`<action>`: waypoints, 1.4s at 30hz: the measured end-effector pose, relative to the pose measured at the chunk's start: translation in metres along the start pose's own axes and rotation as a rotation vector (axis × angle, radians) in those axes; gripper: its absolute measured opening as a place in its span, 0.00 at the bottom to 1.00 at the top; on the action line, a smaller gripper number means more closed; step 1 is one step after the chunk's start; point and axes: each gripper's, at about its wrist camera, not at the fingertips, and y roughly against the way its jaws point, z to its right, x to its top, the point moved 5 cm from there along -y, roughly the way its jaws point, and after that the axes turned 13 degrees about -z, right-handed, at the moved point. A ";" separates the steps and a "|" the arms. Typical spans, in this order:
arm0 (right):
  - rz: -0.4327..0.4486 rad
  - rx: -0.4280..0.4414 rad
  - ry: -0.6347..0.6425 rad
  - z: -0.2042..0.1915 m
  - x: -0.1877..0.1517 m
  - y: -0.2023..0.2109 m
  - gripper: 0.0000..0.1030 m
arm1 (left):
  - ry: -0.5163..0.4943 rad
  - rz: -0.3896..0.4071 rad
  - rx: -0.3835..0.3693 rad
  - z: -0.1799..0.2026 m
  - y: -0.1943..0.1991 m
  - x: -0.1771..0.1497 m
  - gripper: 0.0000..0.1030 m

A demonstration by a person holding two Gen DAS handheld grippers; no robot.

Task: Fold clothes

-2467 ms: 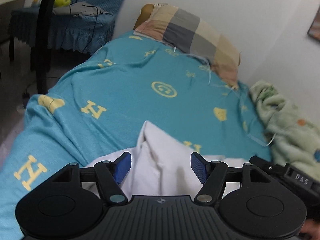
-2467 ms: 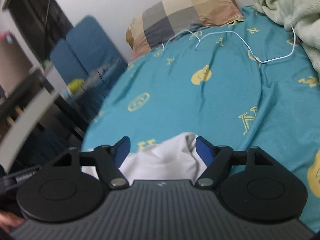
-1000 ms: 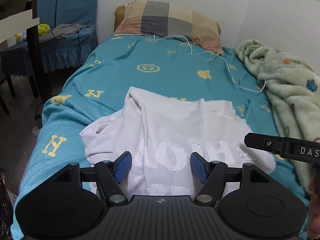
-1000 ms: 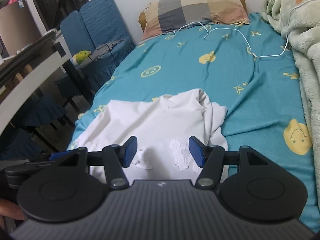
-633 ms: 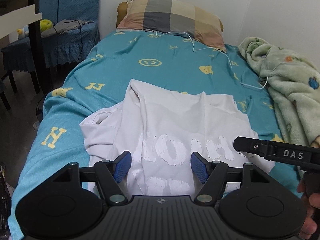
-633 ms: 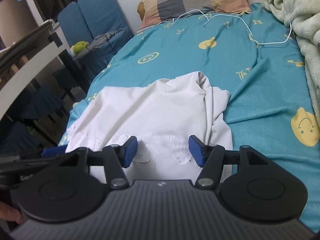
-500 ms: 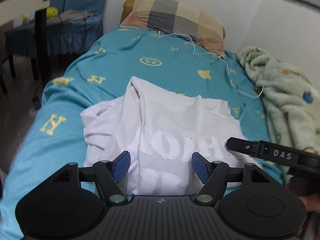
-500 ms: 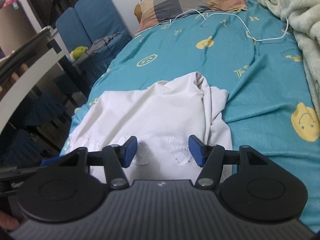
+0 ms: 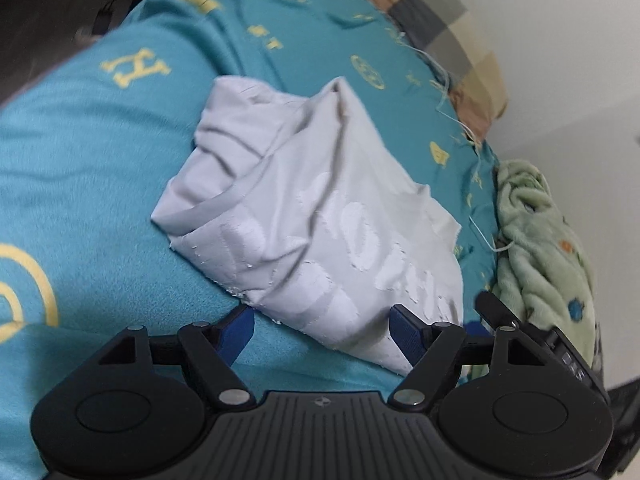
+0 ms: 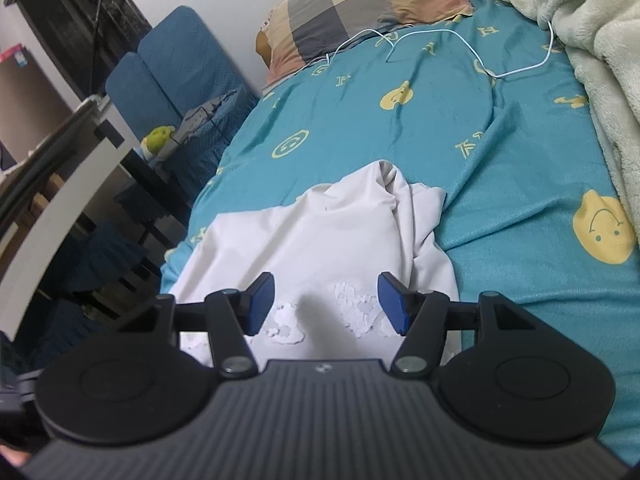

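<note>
A white shirt with raised white lettering (image 9: pixel 320 220) lies crumpled on the teal bed sheet (image 9: pixel 80 168). It also shows in the right wrist view (image 10: pixel 320 248). My left gripper (image 9: pixel 322 326) is open and empty, low over the shirt's near edge, its view tilted. My right gripper (image 10: pixel 326 304) is open and empty, just above the lettered part of the shirt. The right gripper's body shows at the right edge of the left wrist view (image 9: pixel 560 356).
A checked pillow (image 10: pixel 360 4) lies at the head of the bed. A white cable (image 10: pixel 460 36) runs across the sheet. A green fleece blanket (image 10: pixel 592 52) is piled along the right side. A blue chair (image 10: pixel 176 76) and a white desk edge (image 10: pixel 52 188) stand left of the bed.
My left gripper has swung down and to the left, tilting its view, and come close to the shirt's near edge. My right gripper has moved slightly closer to the shirt. Both stay open.
</note>
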 end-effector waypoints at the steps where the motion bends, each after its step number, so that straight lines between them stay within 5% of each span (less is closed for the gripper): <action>1: 0.001 0.007 -0.008 0.000 0.000 0.001 0.59 | 0.011 -0.001 -0.012 -0.002 -0.002 0.002 0.72; 6: 0.005 0.058 -0.054 -0.002 0.000 0.006 0.59 | 0.038 0.032 -0.058 -0.006 -0.004 0.010 0.64; 15: -0.057 0.261 -0.231 -0.007 -0.009 0.015 0.59 | 0.096 0.099 -0.130 -0.011 0.004 0.020 0.26; 20: -0.126 0.435 -0.417 -0.005 -0.022 0.014 0.61 | 0.060 0.166 -0.209 0.007 0.020 0.023 0.23; 22: -0.157 0.465 -0.496 -0.003 -0.029 0.004 0.72 | 0.058 0.180 -0.236 0.014 0.021 0.024 0.23; 29: -0.249 0.539 -0.769 0.007 -0.055 -0.033 0.81 | 0.094 0.176 -0.278 0.010 0.020 0.029 0.23; 33: -0.158 0.432 -0.849 0.032 -0.058 -0.043 0.80 | 0.114 0.163 -0.280 0.005 0.016 0.031 0.23; 38: -0.083 0.412 -0.809 0.034 -0.048 -0.043 0.69 | 0.139 0.148 -0.283 0.000 0.011 0.033 0.25; 42: -0.076 0.379 -0.773 0.033 -0.043 -0.040 0.39 | 0.157 0.133 -0.282 -0.004 0.006 0.035 0.42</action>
